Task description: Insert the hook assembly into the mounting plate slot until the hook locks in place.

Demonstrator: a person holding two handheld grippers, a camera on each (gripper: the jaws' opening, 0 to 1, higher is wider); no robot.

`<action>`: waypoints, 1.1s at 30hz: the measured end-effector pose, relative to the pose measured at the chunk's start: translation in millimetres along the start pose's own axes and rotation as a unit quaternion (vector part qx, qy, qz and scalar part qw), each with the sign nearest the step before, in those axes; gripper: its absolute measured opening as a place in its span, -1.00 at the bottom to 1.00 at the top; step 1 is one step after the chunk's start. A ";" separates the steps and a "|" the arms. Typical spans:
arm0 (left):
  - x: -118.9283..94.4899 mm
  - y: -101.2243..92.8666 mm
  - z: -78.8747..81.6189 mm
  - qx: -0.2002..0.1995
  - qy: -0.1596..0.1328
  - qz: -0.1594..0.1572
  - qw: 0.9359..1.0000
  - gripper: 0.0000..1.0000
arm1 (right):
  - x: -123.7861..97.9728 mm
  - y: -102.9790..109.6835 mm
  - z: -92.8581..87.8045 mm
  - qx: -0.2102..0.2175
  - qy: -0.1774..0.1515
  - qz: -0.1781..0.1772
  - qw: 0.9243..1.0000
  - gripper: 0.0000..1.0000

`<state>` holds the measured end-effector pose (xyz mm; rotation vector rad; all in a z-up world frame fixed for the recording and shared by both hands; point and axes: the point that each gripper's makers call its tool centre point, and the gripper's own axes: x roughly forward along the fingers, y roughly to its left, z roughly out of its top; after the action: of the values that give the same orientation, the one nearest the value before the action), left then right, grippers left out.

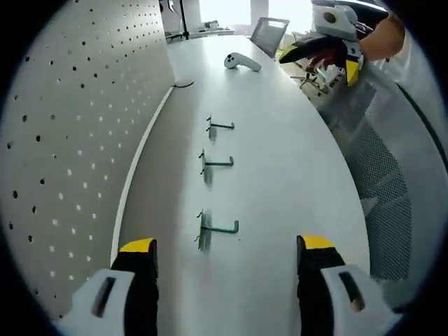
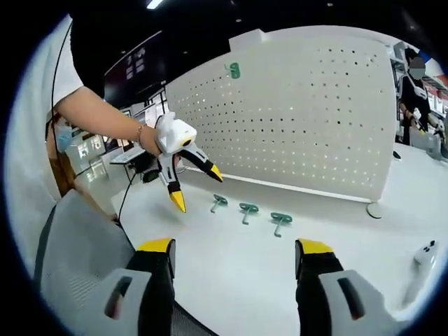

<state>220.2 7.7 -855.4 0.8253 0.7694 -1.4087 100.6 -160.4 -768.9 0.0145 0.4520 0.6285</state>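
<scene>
Three green-grey hooks lie in a row on the white table: the nearest hook [image 1: 218,228], the middle hook [image 1: 216,163] and the far hook [image 1: 220,126]. They also appear as a row [image 2: 248,208] in the right gripper view. The white pegboard [image 1: 77,140] stands upright along the table's left edge, and on the pegboard [image 2: 315,119] one green hook [image 2: 233,70] hangs near the top. My left gripper [image 1: 225,245] is open just short of the nearest hook, holding nothing. In the right gripper view, a hand holds the left gripper [image 2: 198,187] above the table. My right gripper [image 2: 236,246] is open and empty, held off the table's side.
A white hand controller [image 1: 241,61] lies at the table's far end, beside the table edge [image 2: 425,255]. A grey mesh chair [image 2: 77,245] stands by the table, and another chair [image 1: 269,31] at the far end. A person [image 2: 416,84] stands behind the pegboard's right end.
</scene>
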 end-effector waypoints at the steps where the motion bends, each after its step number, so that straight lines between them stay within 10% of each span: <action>1: 1.4 -0.2 0.0 0.003 0.002 -0.002 1.000 0.68 | 0.0 0.2 -0.1 0.001 0.000 0.000 1.000 0.36; 33: 32.8 -3.5 -7.2 0.046 0.048 -0.045 0.997 0.72 | -1.1 -5.0 -0.7 0.011 -0.002 -0.008 1.000 0.33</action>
<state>217.8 -3.1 -887.2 0.9450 0.8276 -1.5018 102.3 -165.2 -769.9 0.0340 0.4547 0.6067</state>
